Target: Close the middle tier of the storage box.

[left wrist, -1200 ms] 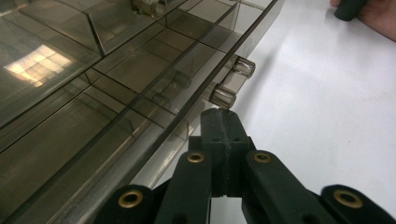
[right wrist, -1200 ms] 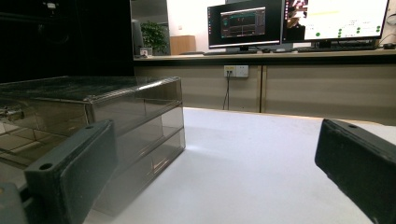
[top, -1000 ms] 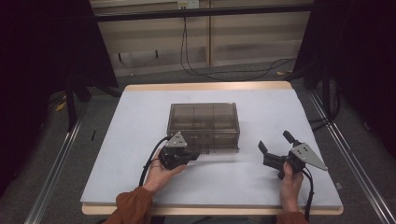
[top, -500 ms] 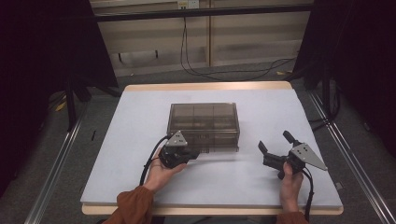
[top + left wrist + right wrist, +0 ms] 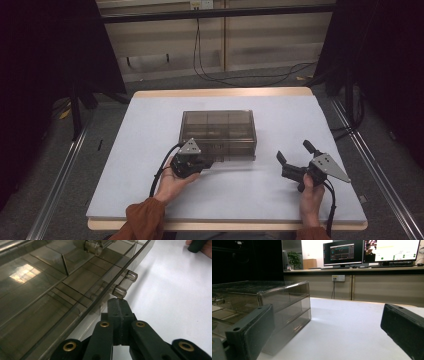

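Left hand-held gripper [image 5: 207,163], black with a grey three-cornered plate on top: jaws pressed fully together, nothing between them, tips just below a clear cylindrical drawer knob [image 5: 119,292] in the left gripper view, contact not certain. Knob belongs to a partly pulled-out drawer [image 5: 82,285] of the smoky translucent plastic drawer cabinet [image 5: 218,126], standing about mid-tabletop, slightly nearer the far edge. Second clear knob [image 5: 131,275] just beyond the first. Left hand [image 5: 172,181] in a rust-orange sleeve, wrapped around the body of the tool. Right hand-held gripper [image 5: 295,158], black, jaws spread wide and empty, held above the white tabletop [image 5: 150,120] towards the near right corner, well apart from the cabinet.
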Motion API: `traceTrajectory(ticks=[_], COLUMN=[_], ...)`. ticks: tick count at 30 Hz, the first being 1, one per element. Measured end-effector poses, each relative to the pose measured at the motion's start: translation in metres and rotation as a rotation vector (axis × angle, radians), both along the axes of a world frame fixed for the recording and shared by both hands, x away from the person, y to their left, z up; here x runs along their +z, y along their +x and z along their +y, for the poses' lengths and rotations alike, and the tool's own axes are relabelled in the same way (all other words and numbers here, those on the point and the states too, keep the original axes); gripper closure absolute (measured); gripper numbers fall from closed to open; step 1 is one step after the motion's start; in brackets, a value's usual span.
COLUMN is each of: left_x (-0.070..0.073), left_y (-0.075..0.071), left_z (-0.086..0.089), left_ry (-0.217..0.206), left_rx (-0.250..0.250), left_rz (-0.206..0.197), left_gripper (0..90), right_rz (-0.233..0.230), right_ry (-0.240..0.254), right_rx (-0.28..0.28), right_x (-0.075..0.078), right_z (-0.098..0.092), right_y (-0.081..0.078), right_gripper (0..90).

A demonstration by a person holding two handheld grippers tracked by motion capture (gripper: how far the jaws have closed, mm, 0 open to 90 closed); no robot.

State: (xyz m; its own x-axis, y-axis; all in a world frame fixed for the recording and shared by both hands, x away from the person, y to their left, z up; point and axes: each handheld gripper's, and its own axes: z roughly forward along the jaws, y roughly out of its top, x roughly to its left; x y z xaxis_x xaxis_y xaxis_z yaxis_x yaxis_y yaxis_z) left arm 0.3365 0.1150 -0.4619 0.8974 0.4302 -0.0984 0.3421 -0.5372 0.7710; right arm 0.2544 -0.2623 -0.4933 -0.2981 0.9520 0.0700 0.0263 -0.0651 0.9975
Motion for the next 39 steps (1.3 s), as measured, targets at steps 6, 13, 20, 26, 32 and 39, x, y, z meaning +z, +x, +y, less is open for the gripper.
traceTrajectory(ticks=[6,13,20,26,32,39], left_x=[-0.0010,-0.0014,-0.0015,-0.0023,-0.0018,-0.0018], left_y=[0.0007,0.0025,0.0043,0.0047,0.0051,0.0062], left_z=[-0.0011,-0.0006,-0.0007,-0.0012,-0.0012,-0.0009], left_ry=[-0.008,-0.012,-0.016,-0.029,-0.022,-0.020], left_rx=[0.004,0.004,0.005,0.010,0.019,0.017], left_rz=[0.002,0.012,0.008,0.012,0.004,0.006], left_gripper=[90.0,90.0,90.0,90.0,90.0,90.0], right_rz=[0.000,0.000,-0.001,0.000,0.000,-0.002], right_ry=[0.000,0.000,0.002,0.001,0.001,0.002], right_rx=[0.000,0.000,0.002,0.000,0.000,0.002], right_x=[0.0000,0.0000,0.0000,0.0000,0.0000,-0.0001], right_z=[0.0000,0.0000,-0.0001,-0.0001,0.0000,-0.0001], right_y=[0.0000,0.0000,0.0001,0.0000,-0.0001,0.0001], right_gripper=[0.0,0.0,0.0,0.0,0.0,0.0])
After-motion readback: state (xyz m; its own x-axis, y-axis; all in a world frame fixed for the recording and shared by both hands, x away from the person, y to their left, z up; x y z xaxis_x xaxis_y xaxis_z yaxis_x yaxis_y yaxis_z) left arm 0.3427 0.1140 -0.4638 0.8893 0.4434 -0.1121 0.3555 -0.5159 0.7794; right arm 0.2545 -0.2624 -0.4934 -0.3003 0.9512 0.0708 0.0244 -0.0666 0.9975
